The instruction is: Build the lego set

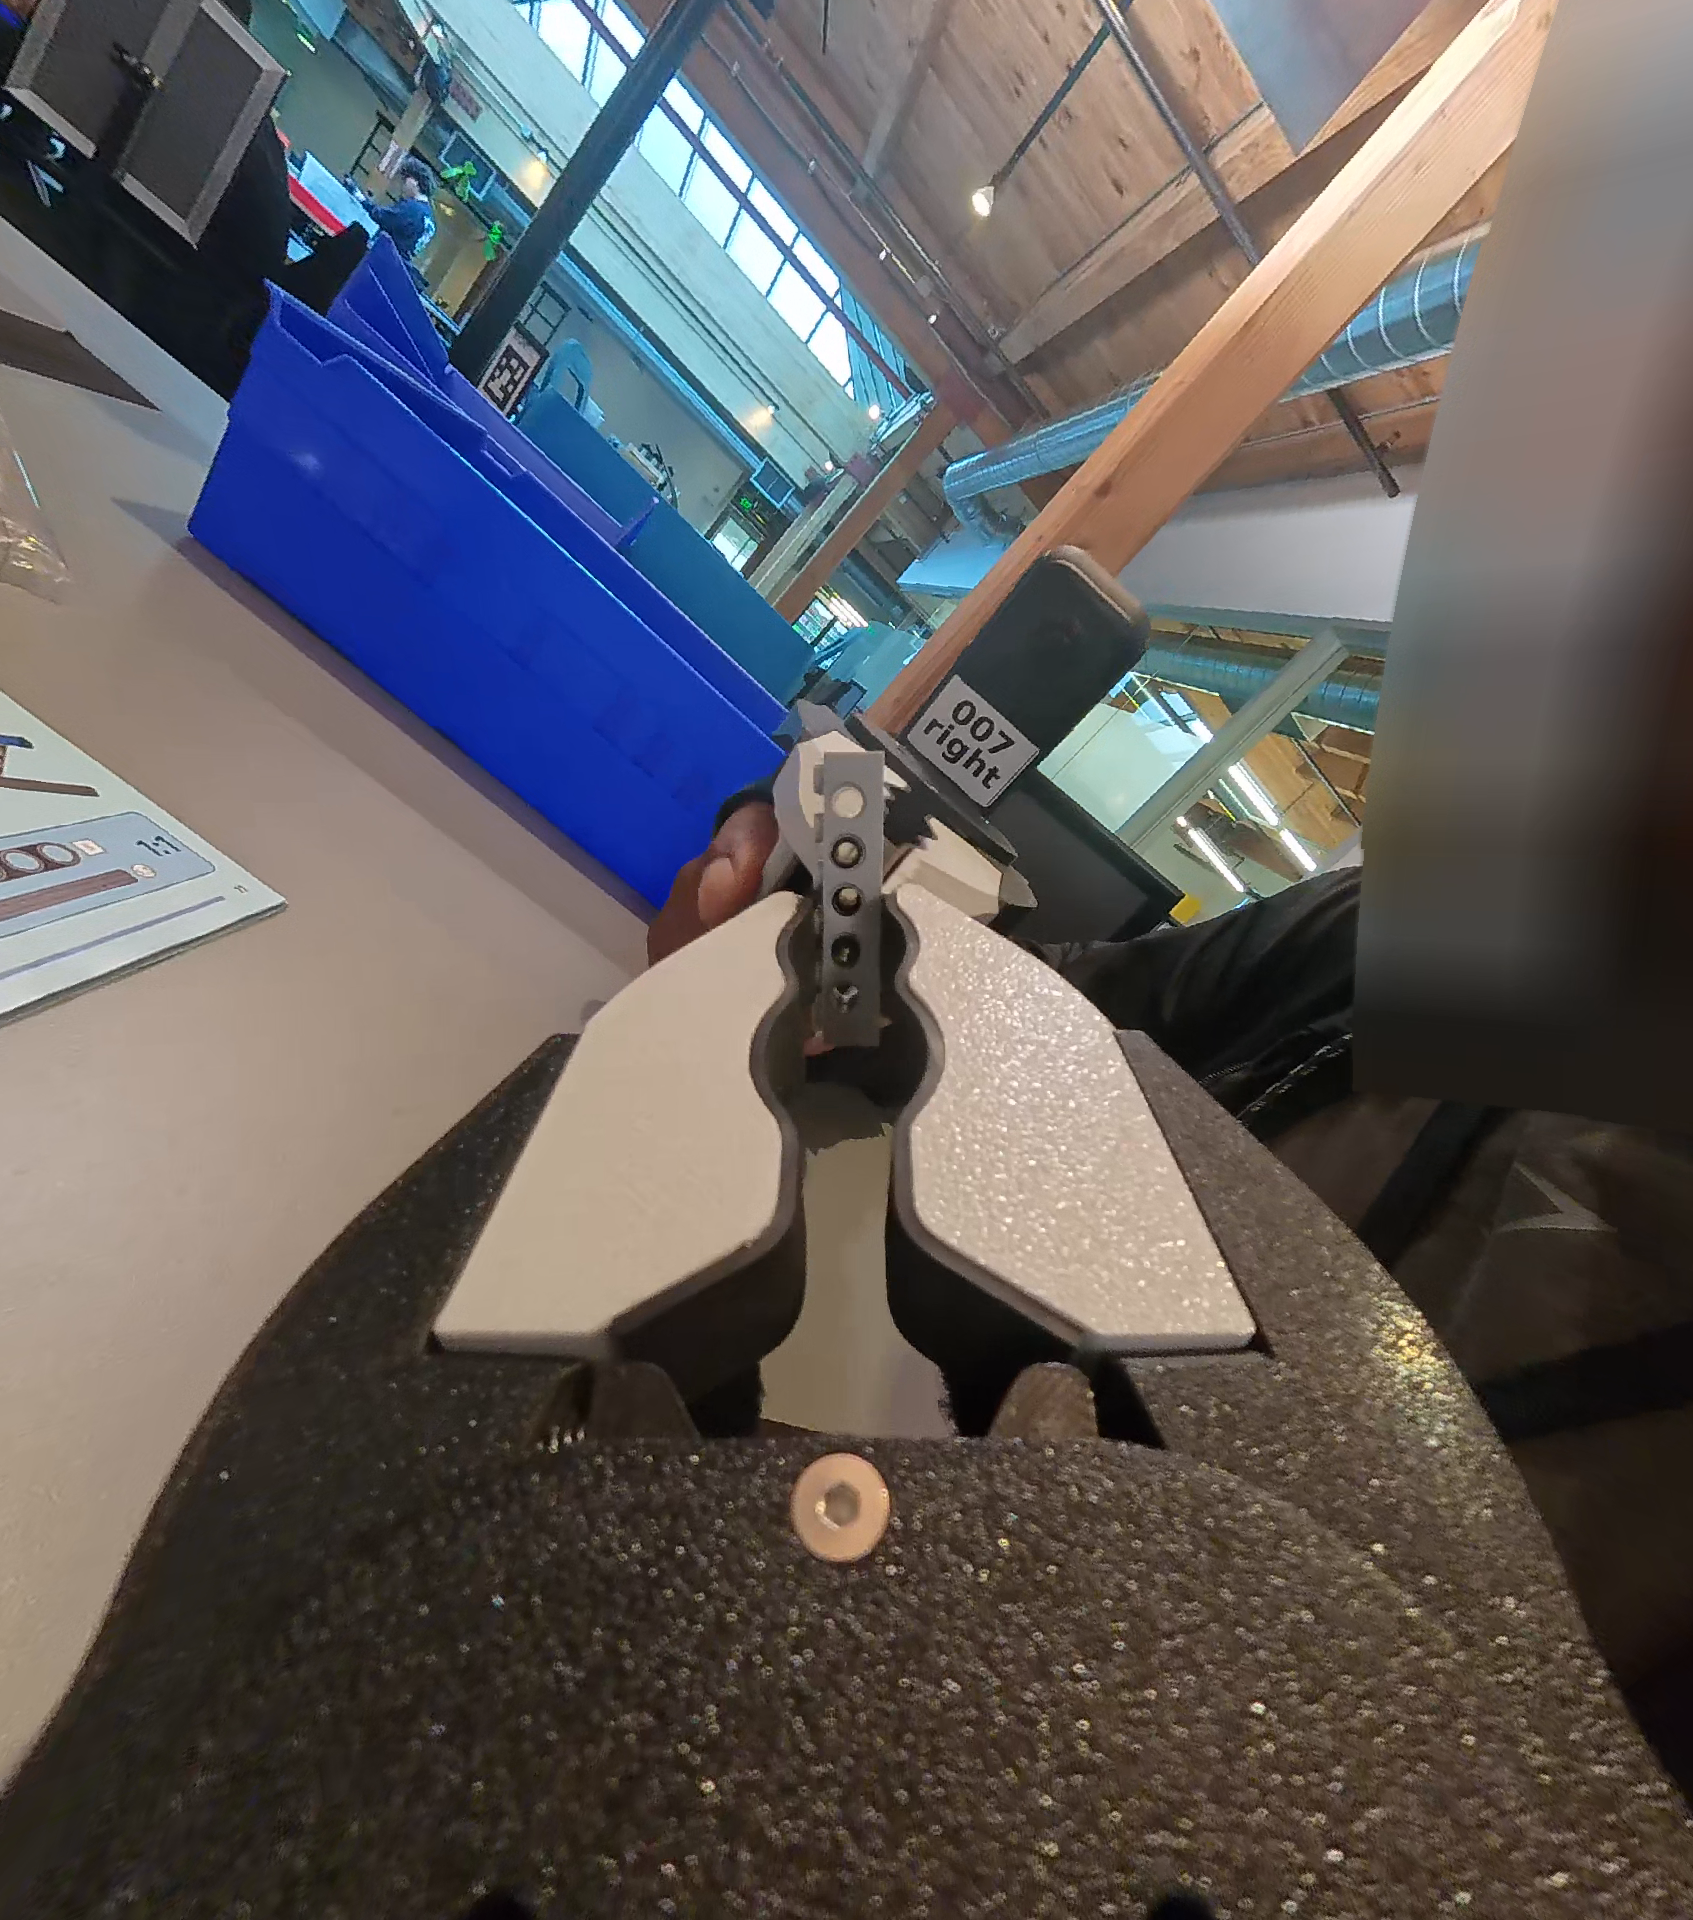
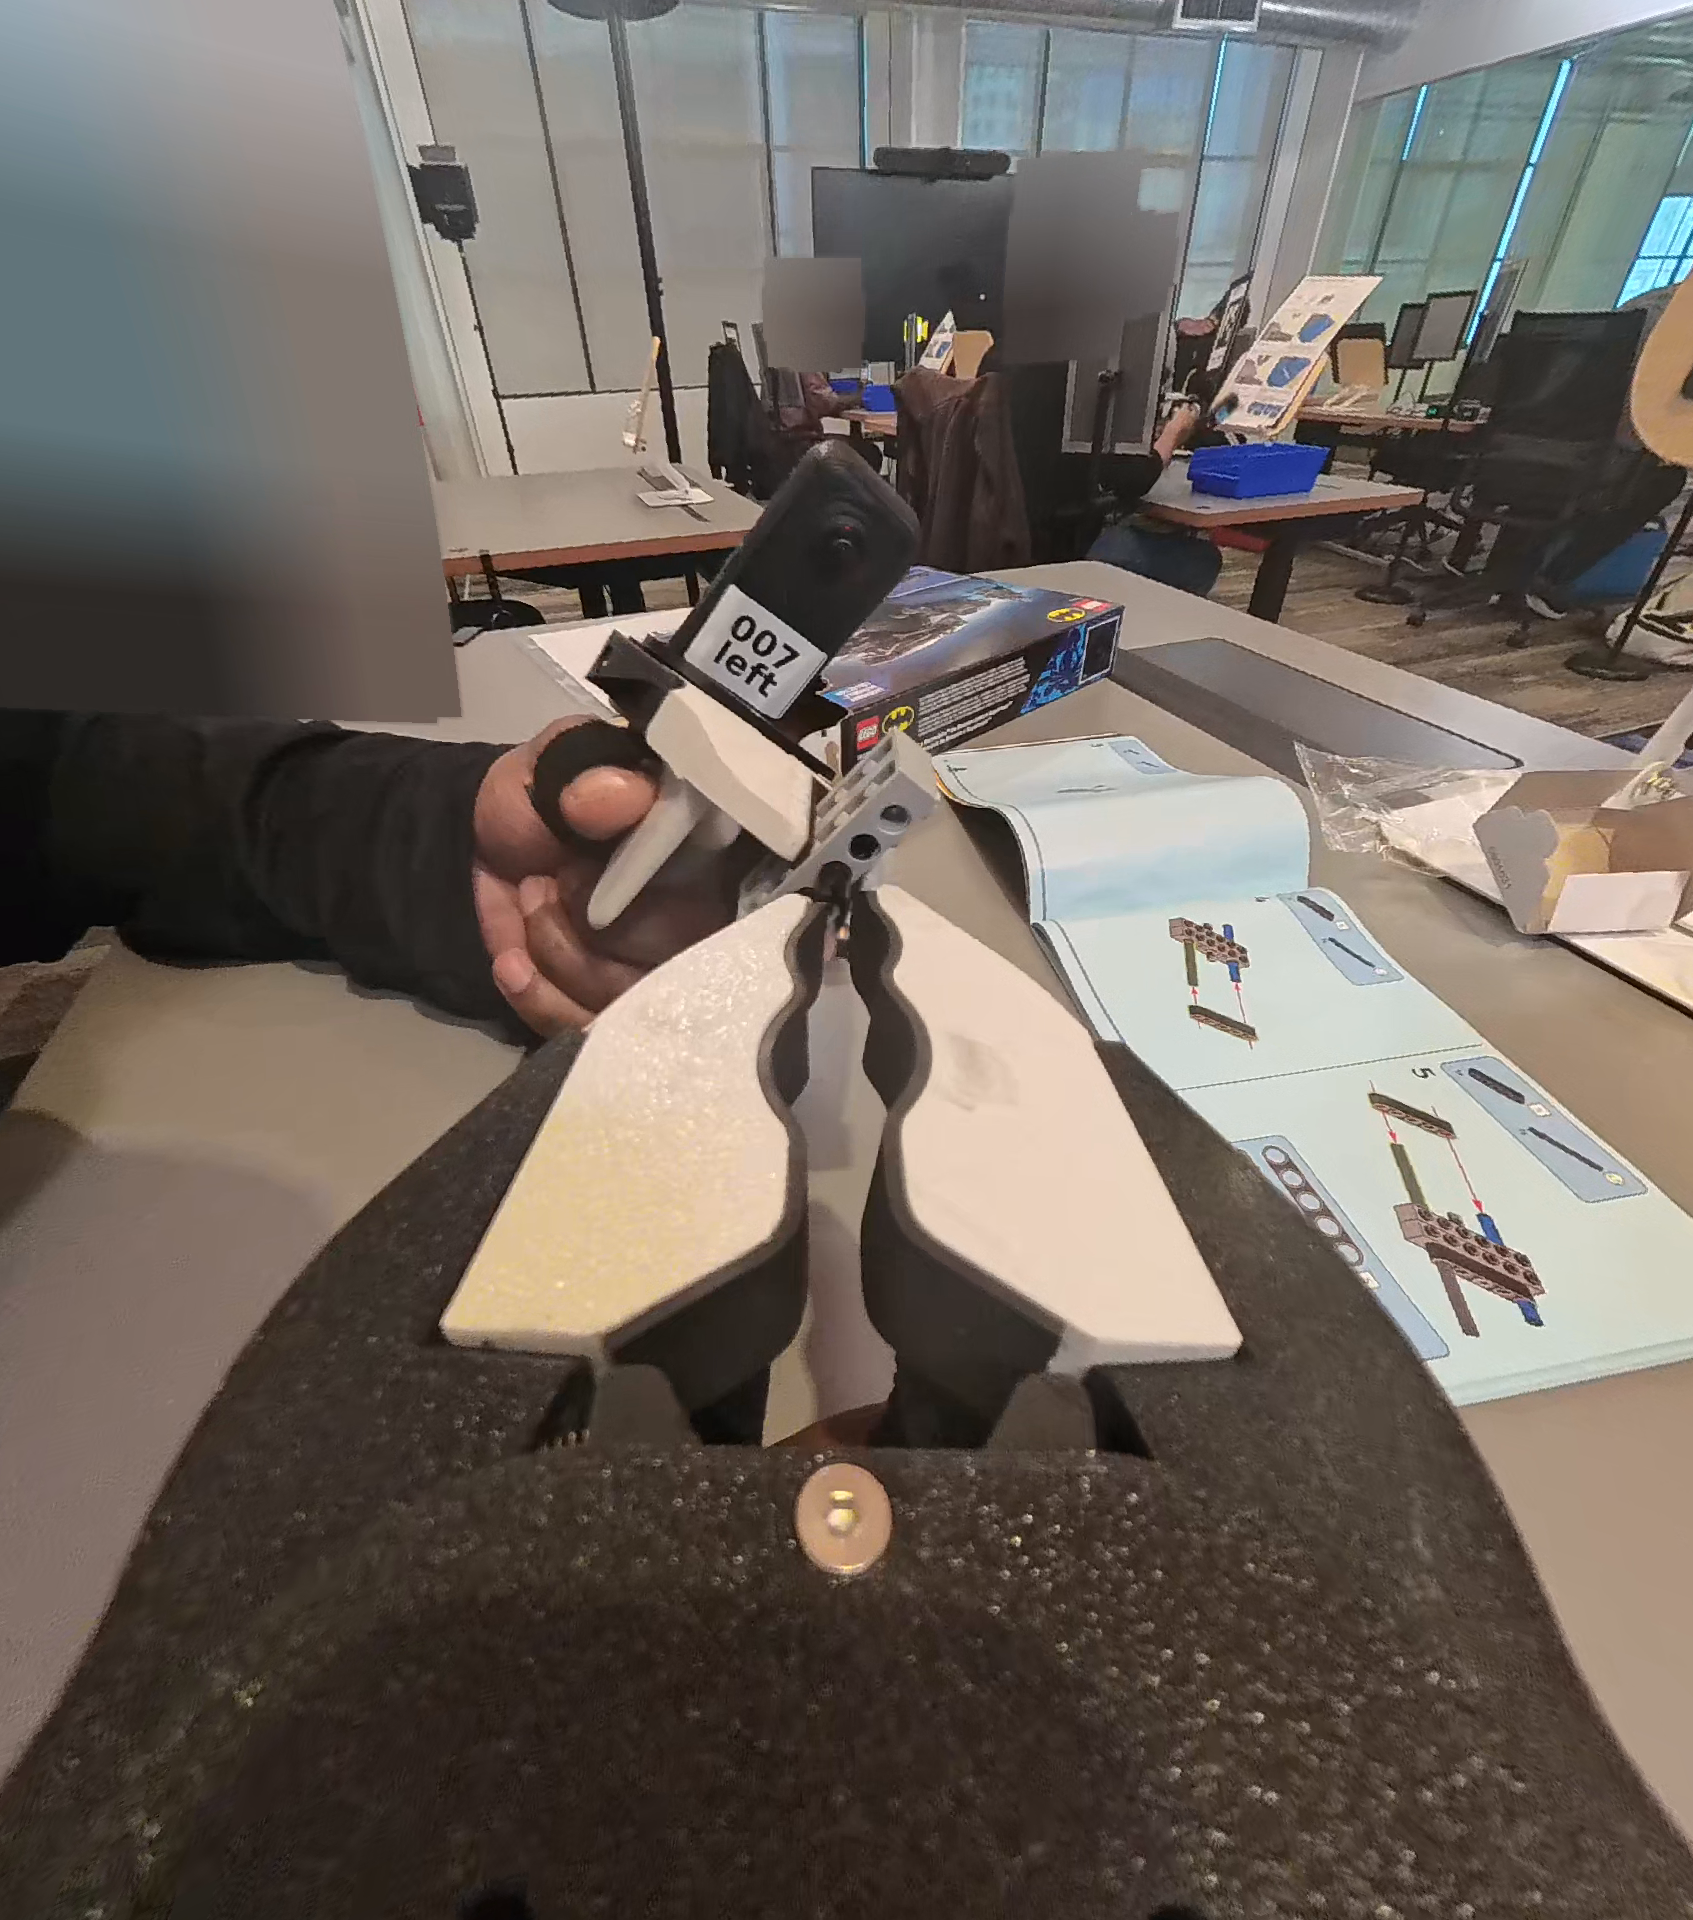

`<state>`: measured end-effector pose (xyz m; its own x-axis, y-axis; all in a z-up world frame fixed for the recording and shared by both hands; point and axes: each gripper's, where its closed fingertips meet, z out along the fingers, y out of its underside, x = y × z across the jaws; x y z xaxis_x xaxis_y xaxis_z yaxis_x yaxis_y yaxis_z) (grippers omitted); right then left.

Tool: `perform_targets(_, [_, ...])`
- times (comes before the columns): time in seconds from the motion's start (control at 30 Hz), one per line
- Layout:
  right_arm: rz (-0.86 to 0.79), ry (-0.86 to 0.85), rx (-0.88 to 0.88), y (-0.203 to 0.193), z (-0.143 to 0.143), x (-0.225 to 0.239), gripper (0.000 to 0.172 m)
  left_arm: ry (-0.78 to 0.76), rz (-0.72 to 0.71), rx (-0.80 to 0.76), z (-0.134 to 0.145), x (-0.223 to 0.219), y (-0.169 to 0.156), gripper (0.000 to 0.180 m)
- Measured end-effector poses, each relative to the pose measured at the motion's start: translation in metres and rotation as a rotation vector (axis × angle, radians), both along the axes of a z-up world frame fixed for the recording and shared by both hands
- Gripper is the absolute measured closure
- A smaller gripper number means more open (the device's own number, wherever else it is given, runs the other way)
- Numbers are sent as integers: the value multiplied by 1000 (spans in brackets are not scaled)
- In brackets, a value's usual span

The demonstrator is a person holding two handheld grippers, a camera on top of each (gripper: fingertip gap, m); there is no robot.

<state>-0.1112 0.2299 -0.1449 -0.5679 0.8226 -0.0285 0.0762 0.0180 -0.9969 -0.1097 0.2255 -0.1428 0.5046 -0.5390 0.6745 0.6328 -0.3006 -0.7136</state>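
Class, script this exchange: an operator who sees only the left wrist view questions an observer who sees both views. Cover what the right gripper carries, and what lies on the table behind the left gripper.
Operator: My left gripper grips a grey brick with holes. The right gripper is behind it. Is it carrying anything?
Observer: Yes. The right gripper pinches a small black pin at its fingertips, right against the brick's holed side.
Operator: What lies on the table behind my gripper?
Observer: A dark printed box lies flat there, beyond an open instruction booklet.
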Motion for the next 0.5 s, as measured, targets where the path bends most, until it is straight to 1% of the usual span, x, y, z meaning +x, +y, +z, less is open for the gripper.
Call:
perform_targets(0.27, [5,-10,7,-3,-2,0,165,9,-3,0,-1,2,0,169])
perform_targets(0.5, [20,-30,-15,-3,-3,1,167,44,-3,-1,-2,4,0,169])
